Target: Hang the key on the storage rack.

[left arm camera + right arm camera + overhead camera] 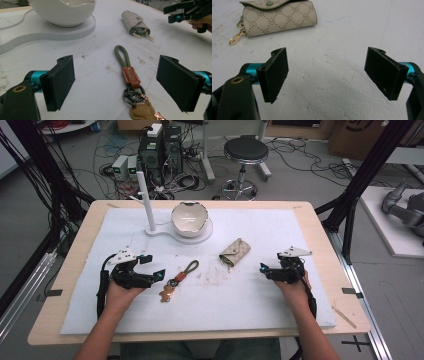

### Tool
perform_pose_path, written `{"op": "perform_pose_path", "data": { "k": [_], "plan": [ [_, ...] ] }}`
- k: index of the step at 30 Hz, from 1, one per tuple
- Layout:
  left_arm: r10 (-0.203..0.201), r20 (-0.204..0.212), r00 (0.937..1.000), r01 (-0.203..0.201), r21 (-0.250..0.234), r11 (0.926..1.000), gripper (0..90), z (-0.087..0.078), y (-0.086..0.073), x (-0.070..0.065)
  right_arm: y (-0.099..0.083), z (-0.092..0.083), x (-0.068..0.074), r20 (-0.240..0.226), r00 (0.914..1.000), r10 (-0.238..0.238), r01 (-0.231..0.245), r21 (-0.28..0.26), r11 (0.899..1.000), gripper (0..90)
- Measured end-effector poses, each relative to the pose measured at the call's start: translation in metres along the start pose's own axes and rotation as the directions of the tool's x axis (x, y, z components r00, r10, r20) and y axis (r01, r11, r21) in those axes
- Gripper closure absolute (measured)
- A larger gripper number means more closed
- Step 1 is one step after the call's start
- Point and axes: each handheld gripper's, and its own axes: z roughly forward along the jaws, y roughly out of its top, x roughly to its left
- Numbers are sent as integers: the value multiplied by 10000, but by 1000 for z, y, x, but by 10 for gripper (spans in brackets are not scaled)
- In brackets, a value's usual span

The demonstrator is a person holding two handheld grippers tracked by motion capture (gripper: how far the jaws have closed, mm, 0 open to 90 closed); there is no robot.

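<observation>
Left hand-held gripper [116, 82]: mine, jaws spread, empty.
Keychain [130, 82]: on counter [300, 305], between those jaws; long axis runs away from me.
Right hand-held gripper [327, 75]: spread, empty, farther off.

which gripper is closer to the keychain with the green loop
Left. The left gripper sits open right beside the keychain, which lies just ahead between its jaws. The right gripper is open well across the mat, nearer the key pouch.
</observation>
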Motion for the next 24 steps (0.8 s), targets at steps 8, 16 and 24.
{"op": "perform_pose_path", "data": {
  "k": [8,16,24],
  "plan": [
    [-104,277,9996,98,193,9998,152,11,3,-8,-1,0,-1,12,10000,29,-29,97,9999,197],
    [234,418,9989,-267,801,9964,152,36,4,-25,-1,1,-1,-58,10000,-10,11,80,10000,197],
    [324,3,9995,-319,1794,9833,152,57,0,-31,-1,3,0,-106,9999,-49,50,148,9999,197]
  ]
}}
